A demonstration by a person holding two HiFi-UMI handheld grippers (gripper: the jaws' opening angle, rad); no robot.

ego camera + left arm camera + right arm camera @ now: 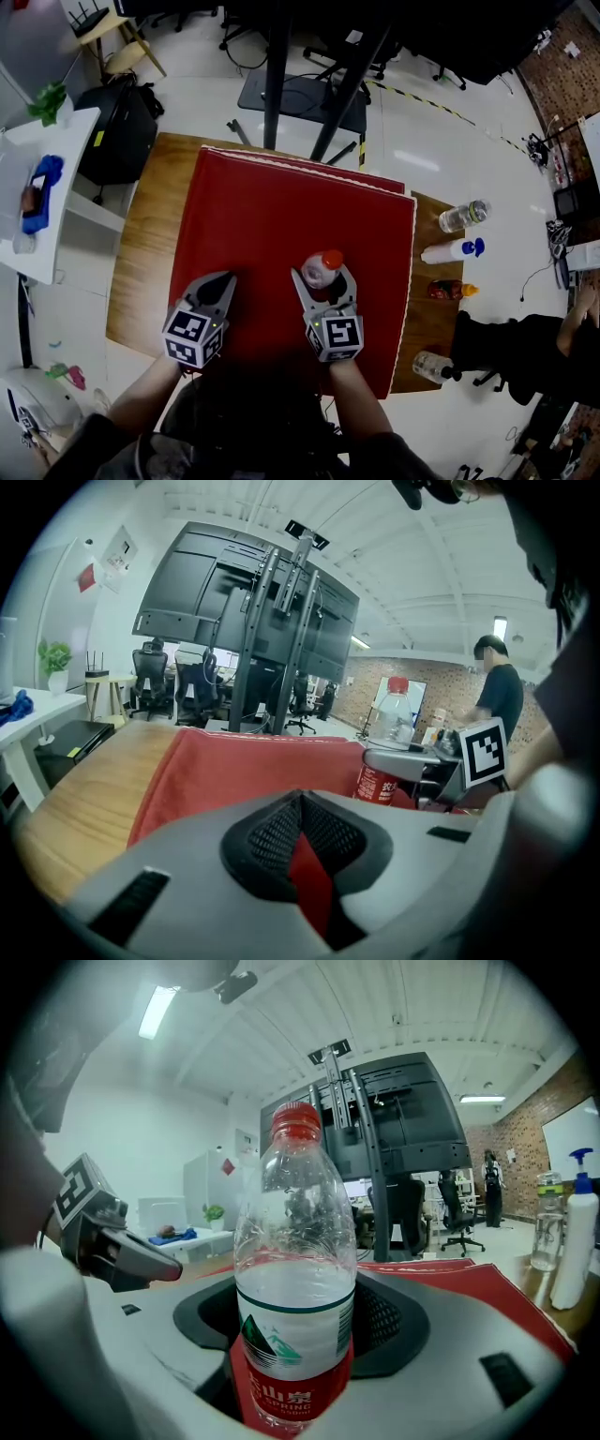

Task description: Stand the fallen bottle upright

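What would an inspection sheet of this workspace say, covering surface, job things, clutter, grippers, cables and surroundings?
Surface: wooden table with a red cloth over most of it.
Job's things: bottle, red cap, upright over the cloth; whether its base touches the cloth can't be told.
Clutter: four other bottles along the table's right edge.
Grippers: right gripper shut on the bottle's lower body; left gripper shut, empty, over the cloth.
Cables: thin cable on the floor at right.
Surroundings: black stand behind the table, white side table at left, person at right.
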